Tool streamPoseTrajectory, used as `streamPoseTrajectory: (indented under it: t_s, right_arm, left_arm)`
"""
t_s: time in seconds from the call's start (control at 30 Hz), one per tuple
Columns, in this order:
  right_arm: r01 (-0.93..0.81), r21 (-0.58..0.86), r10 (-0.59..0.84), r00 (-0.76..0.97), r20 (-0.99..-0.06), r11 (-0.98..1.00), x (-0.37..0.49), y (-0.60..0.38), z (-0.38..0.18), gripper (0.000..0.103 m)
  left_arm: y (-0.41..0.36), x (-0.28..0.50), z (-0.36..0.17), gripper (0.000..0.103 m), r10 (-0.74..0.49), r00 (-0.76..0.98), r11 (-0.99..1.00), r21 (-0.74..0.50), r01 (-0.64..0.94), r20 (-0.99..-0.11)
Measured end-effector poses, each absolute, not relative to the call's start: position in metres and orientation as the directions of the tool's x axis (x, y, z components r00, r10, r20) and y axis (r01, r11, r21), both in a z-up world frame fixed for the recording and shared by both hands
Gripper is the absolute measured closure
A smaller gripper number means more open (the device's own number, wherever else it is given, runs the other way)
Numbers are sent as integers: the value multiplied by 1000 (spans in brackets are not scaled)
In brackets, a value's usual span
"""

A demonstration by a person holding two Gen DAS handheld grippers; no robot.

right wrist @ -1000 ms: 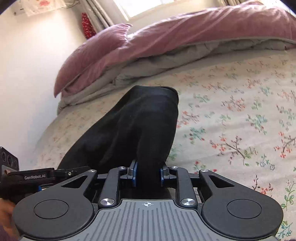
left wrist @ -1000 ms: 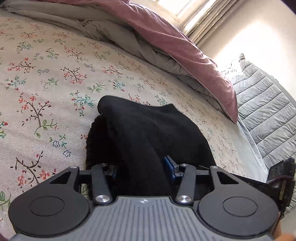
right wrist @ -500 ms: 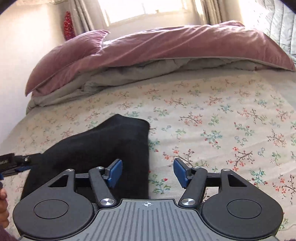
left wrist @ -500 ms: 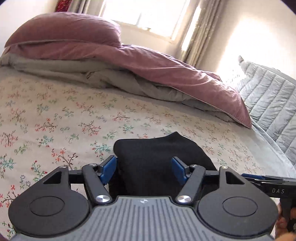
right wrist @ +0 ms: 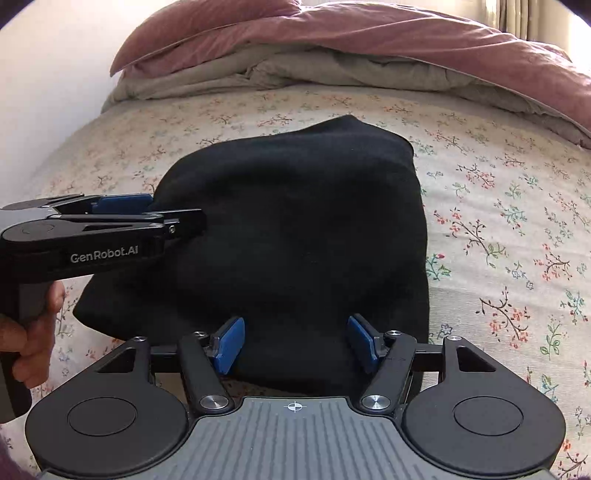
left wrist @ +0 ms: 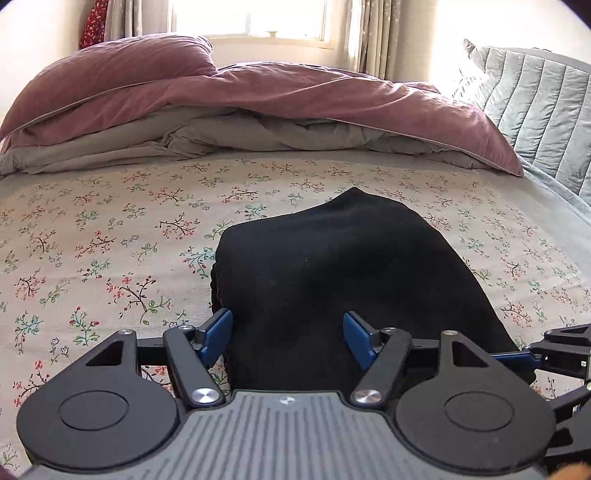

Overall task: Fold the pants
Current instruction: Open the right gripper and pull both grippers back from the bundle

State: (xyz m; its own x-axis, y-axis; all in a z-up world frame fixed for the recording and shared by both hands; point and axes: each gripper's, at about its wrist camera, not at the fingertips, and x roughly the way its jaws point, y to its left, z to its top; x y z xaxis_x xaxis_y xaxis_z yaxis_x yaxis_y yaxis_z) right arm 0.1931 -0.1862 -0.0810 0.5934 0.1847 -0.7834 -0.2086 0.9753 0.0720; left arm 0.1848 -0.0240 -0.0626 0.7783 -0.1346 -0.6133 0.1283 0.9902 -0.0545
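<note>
The left gripper (left wrist: 287, 338) has its jaws spread wide, blue pads apart, with nothing pinched; the near edge of the pants (left wrist: 347, 280) lies under the gap between them, and neither pad presses on the cloth. The right gripper (right wrist: 295, 343) has jaws that are opening, also wide, and the pants' near hem sits below and between the pads without being gripped.

The pants are black, folded into a thick, roughly square bundle with rounded corners. They lie flat on the bed (left wrist: 110, 229), on a pale sheet printed with small flowering twigs. In the right wrist view the left gripper comes in from the left side, lying level over the bundle's left edge, its fingers over the dark cloth; whether they touch it cannot be told. A hand (right wrist: 31, 332) grips its handle at the left border. In the left wrist view, part of the right gripper shows at the right edge, just beside the bundle's near right corner.

Beyond the pants, well apart from them, a mauve duvet (left wrist: 295, 96) with a grey underside is heaped across the far end of the bed. A grey quilted cover (left wrist: 535, 107) rises at the right. A bright window (left wrist: 251, 18) with curtains stands behind.
</note>
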Motion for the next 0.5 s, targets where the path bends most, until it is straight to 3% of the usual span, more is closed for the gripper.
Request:
streamPoseTrajectory:
  t_s: [0.33, 0.5]
  right_arm:
    - [-188, 59, 162, 598, -785, 980, 183, -179, -76, 39]
    - [-194, -3, 118, 611, -783, 981, 172, -170, -81, 39]
  left_arm:
    - [-30, 170, -61, 30, -71, 786, 997, -11, 82, -614]
    - [-38, 159, -59, 29, -32, 793, 993, 71, 95, -609]
